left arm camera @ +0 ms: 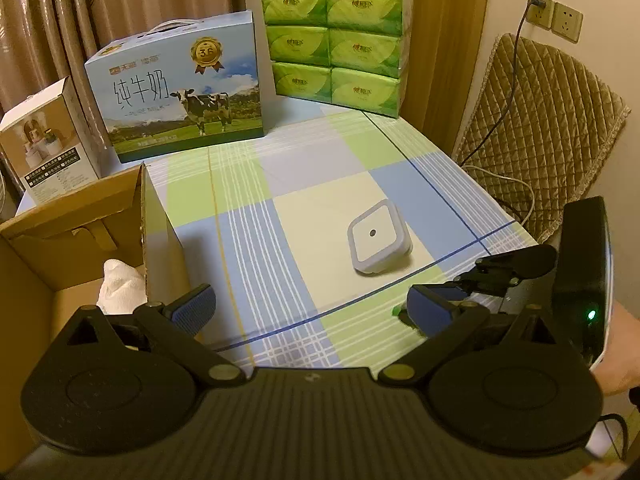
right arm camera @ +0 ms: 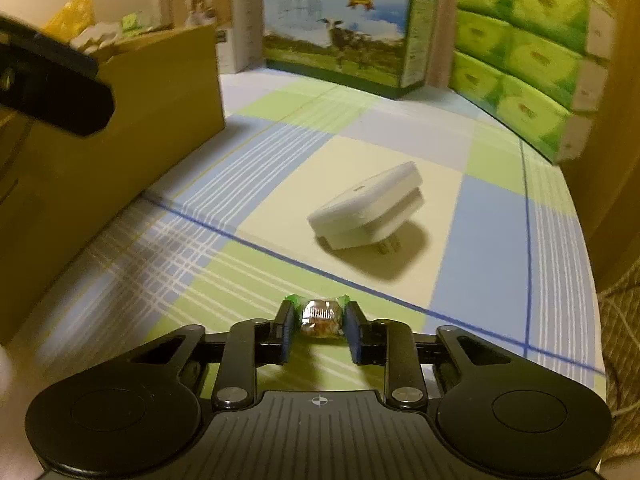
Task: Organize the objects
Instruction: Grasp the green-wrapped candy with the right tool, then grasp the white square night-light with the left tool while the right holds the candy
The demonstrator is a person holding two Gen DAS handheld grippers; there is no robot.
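Ahead of the black gripper (left arm camera: 312, 308) with blue pads (left arm camera: 196, 308), the tablecloth (left arm camera: 248, 240) is checked blue, pale green and cream. White plug (left arm camera: 378, 240); green tissue packs (left arm camera: 336, 40); brown carton (left arm camera: 80, 216). The pinched candy (right arm camera: 322, 317) looks silvery with green ends.

Tablecloth (left arm camera: 312, 184): smooth, faintly glossy checked sheet, plastic-like, in blue, green and cream
Cardboard box (left arm camera: 80, 216), near left: matt brown corrugated board, raw torn edge
White cloth (left arm camera: 120, 284) inside it: rough, knobbly weave
Plug-in light (left arm camera: 378, 236), centre: smooth matt white plastic; metal prongs under it in the right wrist view
Candy (right arm camera: 322, 317): crinkled shiny foil with green wrapper ends
Right gripper (right arm camera: 319, 330): matt black plastic, blue ribbed rubbery pads (right arm camera: 354, 326), metal pivot pins
Left gripper (left arm camera: 312, 308): same finish
Milk carton (left arm camera: 180, 88), far: printed glossy card
Tissue packs (left arm camera: 336, 40), far right: shiny crinkled green film
Chair cover (left arm camera: 540, 120), right: quilted brown fabric
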